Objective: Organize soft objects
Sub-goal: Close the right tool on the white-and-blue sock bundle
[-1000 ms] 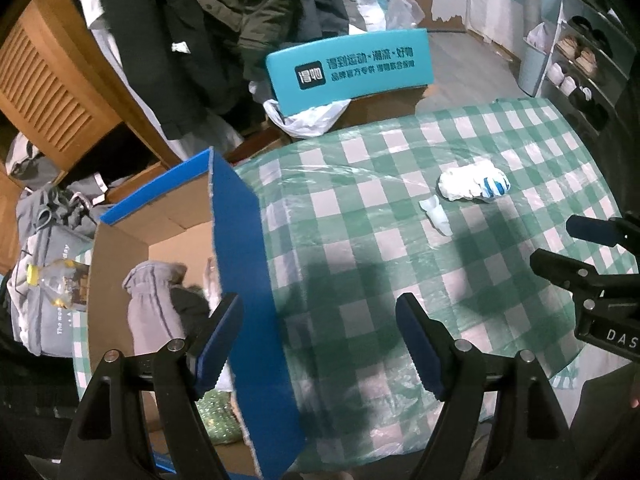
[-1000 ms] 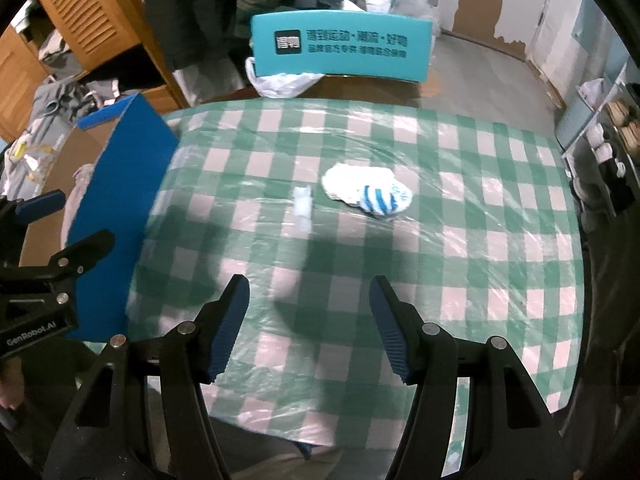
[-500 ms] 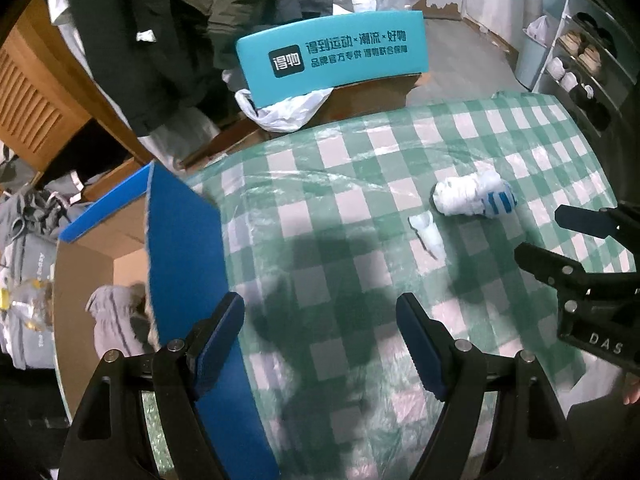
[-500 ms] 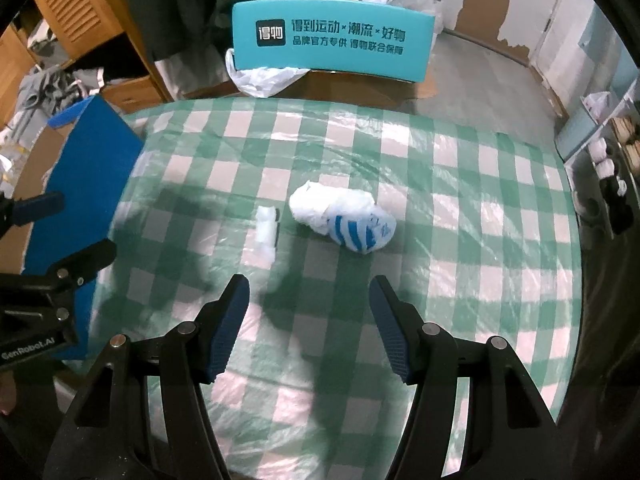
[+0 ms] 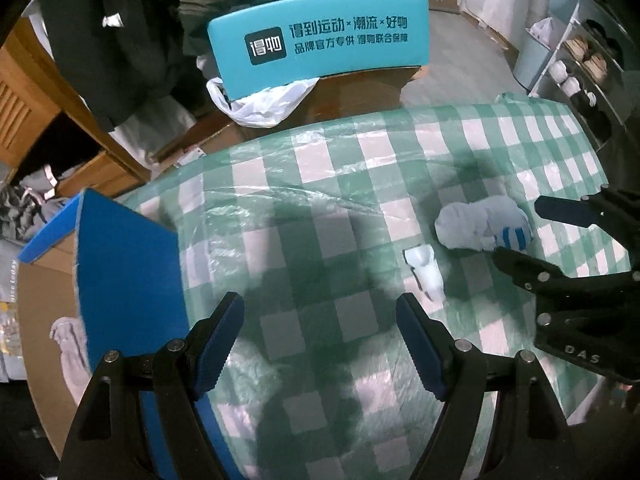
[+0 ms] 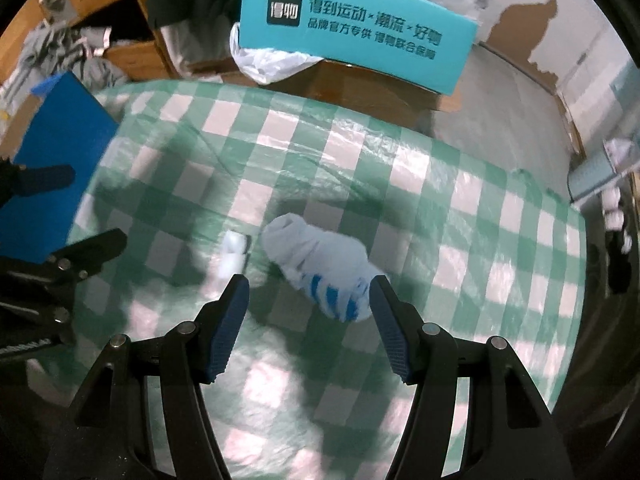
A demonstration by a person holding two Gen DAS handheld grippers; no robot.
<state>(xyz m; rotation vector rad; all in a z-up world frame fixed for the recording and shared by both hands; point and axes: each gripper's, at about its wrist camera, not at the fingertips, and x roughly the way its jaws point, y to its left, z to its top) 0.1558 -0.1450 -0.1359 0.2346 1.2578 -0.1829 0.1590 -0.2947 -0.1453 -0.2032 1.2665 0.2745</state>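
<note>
A rolled white sock with blue stripes (image 6: 320, 268) lies on the green checked tablecloth (image 6: 460, 240); it also shows in the left wrist view (image 5: 482, 230). My right gripper (image 6: 309, 298) is open, its fingers either side of the sock's near end, just above it. It appears in the left wrist view (image 5: 520, 236) at the right, beside the sock. My left gripper (image 5: 320, 324) is open and empty over the cloth. A small white piece (image 5: 425, 270) lies left of the sock. A grey glove (image 5: 68, 344) lies in the blue-edged cardboard box (image 5: 120, 264).
A teal chair back (image 5: 320, 40) with printed lettering stands behind the table, a white plastic bag (image 5: 260, 100) on its seat. Dark coats hang at the back left by wooden furniture (image 5: 24, 96). A shoe rack (image 5: 580, 64) stands at the right.
Both grippers have moved forward over the table. The right gripper has closed in on the striped sock, which now sits between its fingers. The left has swung away from the box.
</note>
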